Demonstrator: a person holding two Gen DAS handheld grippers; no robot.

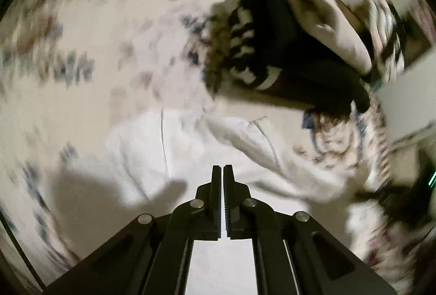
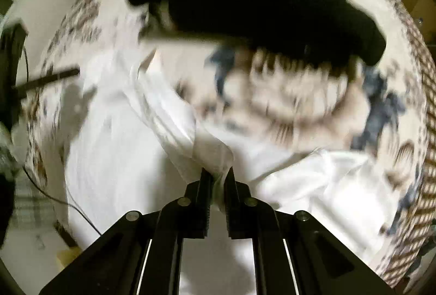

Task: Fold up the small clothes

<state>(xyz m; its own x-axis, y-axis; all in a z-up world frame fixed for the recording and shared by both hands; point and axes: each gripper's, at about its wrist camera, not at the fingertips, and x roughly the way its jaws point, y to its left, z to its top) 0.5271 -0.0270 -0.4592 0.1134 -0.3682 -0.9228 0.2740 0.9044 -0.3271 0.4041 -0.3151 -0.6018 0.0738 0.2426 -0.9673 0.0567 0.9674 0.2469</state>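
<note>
A white garment lies spread on a patterned cloth-covered surface. My left gripper is shut with nothing between its fingers, hovering over the garment's near part. In the right wrist view my right gripper is shut on a bunched fold of the white garment, which is pulled up into a ridge towards the fingers. Both views are motion-blurred.
A pile of dark and beige clothes lies beyond the garment, also in the right wrist view. The surface's patterned edge curves at right. A dark cable and floor show at left. A white box stands at right.
</note>
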